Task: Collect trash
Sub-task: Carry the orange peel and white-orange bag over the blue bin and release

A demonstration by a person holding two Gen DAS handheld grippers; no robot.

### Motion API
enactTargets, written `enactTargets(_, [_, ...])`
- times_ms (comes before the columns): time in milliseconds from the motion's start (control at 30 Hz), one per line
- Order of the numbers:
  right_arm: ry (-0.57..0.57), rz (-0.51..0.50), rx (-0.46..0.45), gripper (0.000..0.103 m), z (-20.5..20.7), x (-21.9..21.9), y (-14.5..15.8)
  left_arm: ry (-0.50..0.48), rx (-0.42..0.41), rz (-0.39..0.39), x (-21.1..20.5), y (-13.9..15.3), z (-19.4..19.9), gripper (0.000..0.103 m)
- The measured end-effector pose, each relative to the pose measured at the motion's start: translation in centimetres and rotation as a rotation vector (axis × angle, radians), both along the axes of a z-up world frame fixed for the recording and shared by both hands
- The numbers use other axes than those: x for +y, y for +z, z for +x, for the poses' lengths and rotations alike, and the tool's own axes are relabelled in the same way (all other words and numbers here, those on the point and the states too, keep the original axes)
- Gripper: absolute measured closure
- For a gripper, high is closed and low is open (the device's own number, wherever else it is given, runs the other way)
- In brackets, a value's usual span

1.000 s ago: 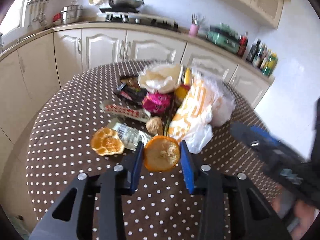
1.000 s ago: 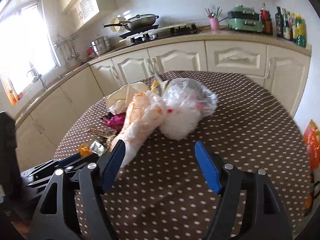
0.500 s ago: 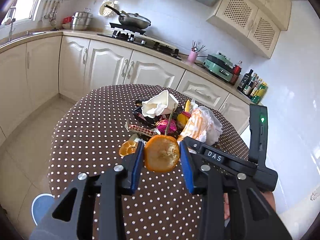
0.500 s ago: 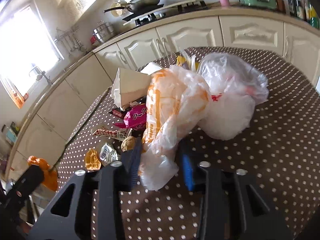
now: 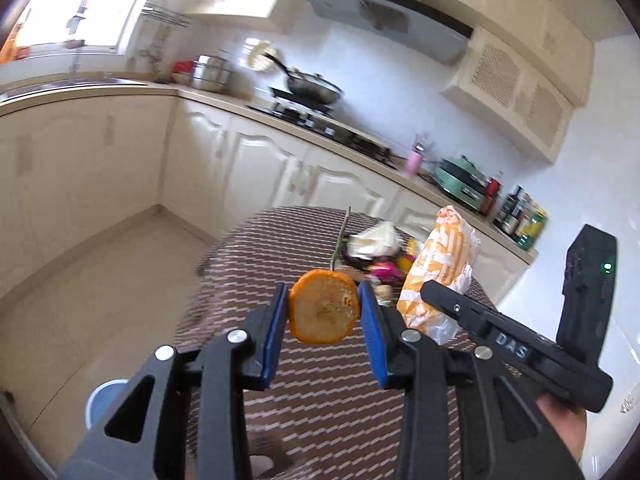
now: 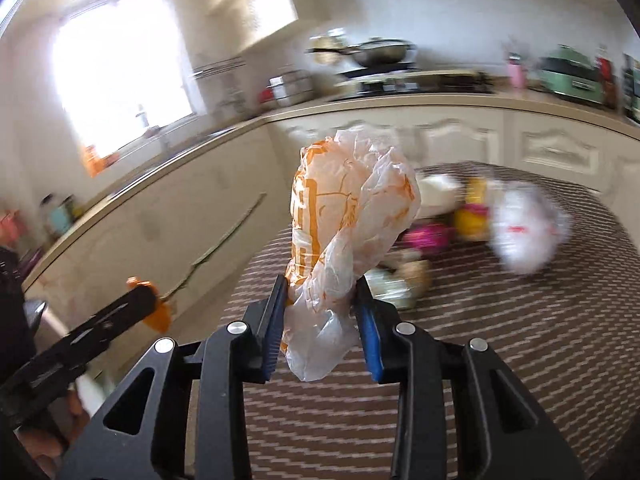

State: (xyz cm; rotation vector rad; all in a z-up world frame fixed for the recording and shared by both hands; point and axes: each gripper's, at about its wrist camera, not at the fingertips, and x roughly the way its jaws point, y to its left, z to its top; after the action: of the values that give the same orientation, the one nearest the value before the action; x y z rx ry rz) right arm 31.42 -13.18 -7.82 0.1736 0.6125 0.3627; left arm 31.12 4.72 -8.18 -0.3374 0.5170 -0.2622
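The round table (image 6: pixel 540 360) with its brown dotted cloth filled the lower part of both views, blurred by camera motion, and kitchen cabinets (image 5: pixel 248 176) ran behind it. On the far part of the table sat the rest of the litter: a crumpled white plastic bag (image 6: pixel 524 232), a pale paper wrapper (image 5: pixel 374 240) and a pink snack packet (image 6: pixel 428 236), lying close together in 1 heap.

The orange-and-white plastic bag (image 6: pixel 344 240) was off the table, standing up between the blue pads of the right gripper (image 6: pixel 322 320), whose fingers were clamped on its lower, bunched end. Most of the bag rose loose above the pads, and a clear tail hung below them.

The left gripper (image 5: pixel 324 320) had its 2 fingers closed on a piece of orange peel (image 5: pixel 323 307), pinched at its 2 side edges and held in the air above the near edge of the table, just beside the other tool.

Both pieces seemed ready to go to a bin, which neither view showed. The peel looked the riskier load: gripped only at its rim, it could buckle or pivot out under a quick swing. The slick film of the bag could creep through the pads if its loose top caught air or snagged the left tool, since the 2 grippers were close.
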Motion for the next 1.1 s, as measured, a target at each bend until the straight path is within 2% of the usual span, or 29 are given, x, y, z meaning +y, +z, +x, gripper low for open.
enactTargets(133, [0.145,-0.020,0.023,0.071,-0.6,6.8,-1.0,0.117,0.018,0.007,5.6,-1.0,-3.1,0.068])
enactTargets(267, [0.272,-0.048,0.068,0.071,-1.0,13.4,-3.1,0.230,0.075,-0.002,11.2,-3.2,-5.1,0.068])
enactTargets(367, [0.350,-0.084,0.111,0.071,-1.3,17.8,-5.6,0.318,0.142,0.008,15.0,-5.8,-6.0,0.068])
enactTargets(500, [0.419,-0.150,0.197,0.071,-0.8,22.7,-10.1,0.383,0.248,0.021,18.5,-10.3,-5.9,0.068])
enactTargets(633, [0.447,-0.220,0.275,0.071,0.1,25.6,-14.9,0.407,0.356,0.004,21.0,-15.1,-5.0,0.068])
enactTargets(800, [0.429,-0.291,0.331,0.071,1.8,26.7,-19.4,0.403,0.469,-0.003,22.6,-20.5,-2.3,0.068])
enactTargets(967, [0.403,-0.327,0.373,0.071,3.7,26.5,-22.1,0.382,0.525,-0.013,22.8,-24.4,0.5,0.068])
enactTargets(1100, [0.393,-0.340,0.399,0.071,4.7,26.5,-23.6,0.391,0.531,-0.037,23.1,-25.9,2.6,0.064])
